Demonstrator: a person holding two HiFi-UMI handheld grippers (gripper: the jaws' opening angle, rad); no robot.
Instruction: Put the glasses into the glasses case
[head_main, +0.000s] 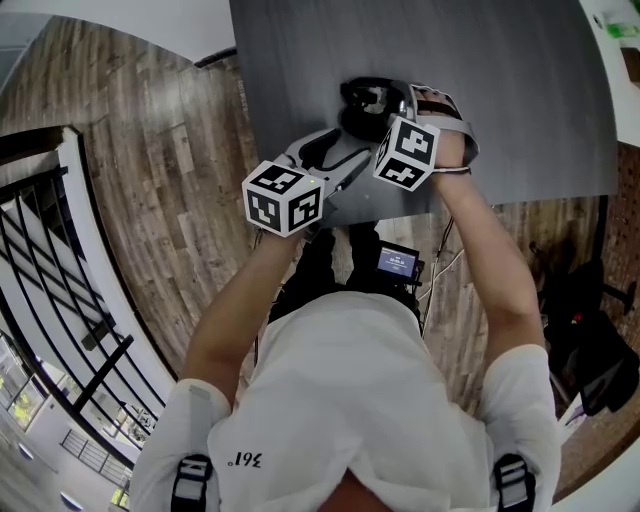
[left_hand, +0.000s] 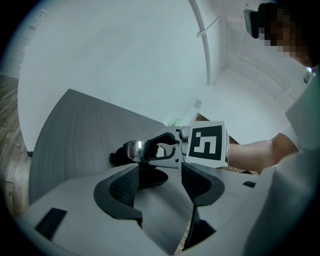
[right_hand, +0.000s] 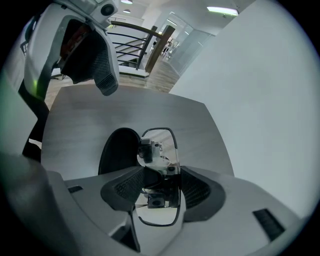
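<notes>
The glasses (right_hand: 159, 148) are pinched across their middle by the fingers of my right gripper (right_hand: 160, 172). One lens sticks out past the fingertips and the other lies back toward the palm side. Their long axis therefore runs along the line the fingers point, not across it.

The glasses case (right_hand: 118, 150) lies open on the grey counter (head_main: 520, 100), just beyond the fingertips and a little to their left. Its dark hollow also runs lengthwise away from the fingers, so the two axes look close to parallel. The far lens hangs right beside the case's near rim. I cannot tell whether it touches.

My left gripper (left_hand: 160, 172) sits low over the counter with its fingers spread and nothing between the pads. The case lies just past its fingertips, in line with the gap, and the glasses hang above it.

The right hand is clearly the nearer one, being the one that carries the load. I judge the next move to be a small shift to the left of the right fingers and down into the hollow, keeping the axis as it is. The left fingers could steady the case if it slides.
</notes>
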